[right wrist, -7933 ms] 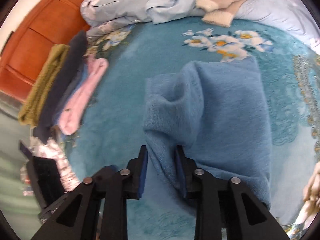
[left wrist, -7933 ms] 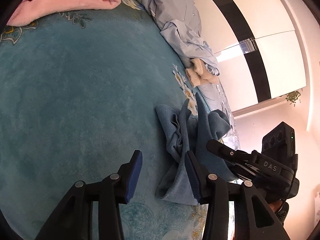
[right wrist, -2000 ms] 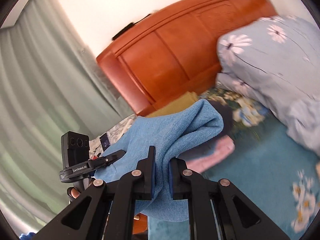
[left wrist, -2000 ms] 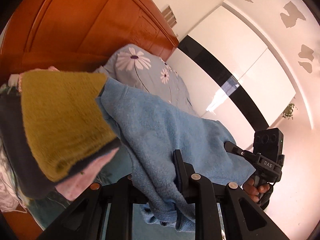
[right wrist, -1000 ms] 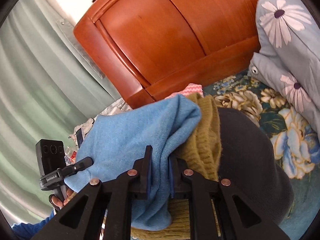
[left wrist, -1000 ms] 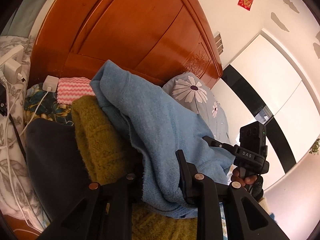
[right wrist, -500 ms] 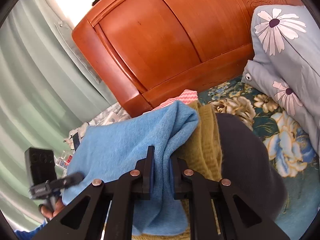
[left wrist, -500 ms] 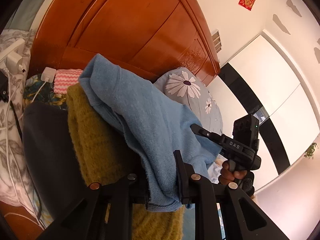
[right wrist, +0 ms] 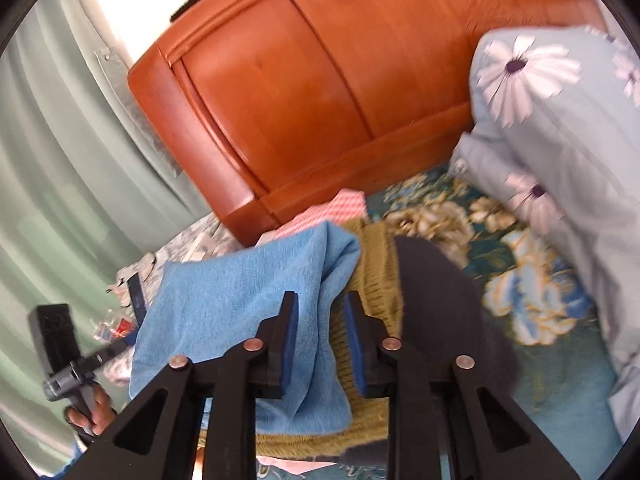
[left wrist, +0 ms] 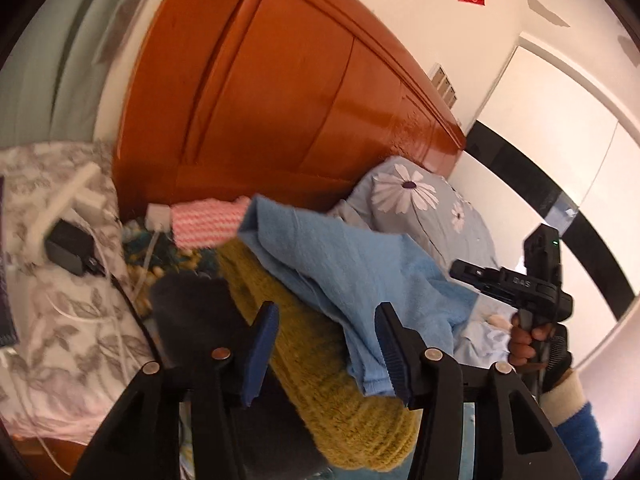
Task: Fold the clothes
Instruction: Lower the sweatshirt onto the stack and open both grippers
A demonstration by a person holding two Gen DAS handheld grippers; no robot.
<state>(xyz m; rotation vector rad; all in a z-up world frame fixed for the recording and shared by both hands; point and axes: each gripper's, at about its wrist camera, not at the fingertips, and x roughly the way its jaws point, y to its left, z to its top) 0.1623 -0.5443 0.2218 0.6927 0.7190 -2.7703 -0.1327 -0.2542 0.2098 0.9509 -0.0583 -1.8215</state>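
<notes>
The folded light-blue towel [left wrist: 352,276] lies on top of a stack of folded clothes: an olive knit [left wrist: 320,364] and a dark garment [left wrist: 192,312] under it. My left gripper [left wrist: 326,350] is open, its fingers either side of the towel's near edge. In the right wrist view the towel [right wrist: 240,308] drapes over the olive knit [right wrist: 376,268] and dark garment [right wrist: 436,300]. My right gripper [right wrist: 320,340] is open, with a towel fold loose between its pads. The other gripper shows in each view, the right gripper in the left wrist view [left wrist: 516,284] and the left gripper in the right wrist view [right wrist: 68,356].
An orange wooden headboard [left wrist: 280,100] stands right behind the stack. A pink-and-white cloth [left wrist: 204,226] lies at its foot. Floral pillows [right wrist: 560,120] sit to the right. A charger and white cables [left wrist: 72,252] lie on the patterned sheet at left.
Both grippers have opened and let go of the blue towel, which now rests on the olive knit at the top of the stack. The grippers have drawn back slightly.
</notes>
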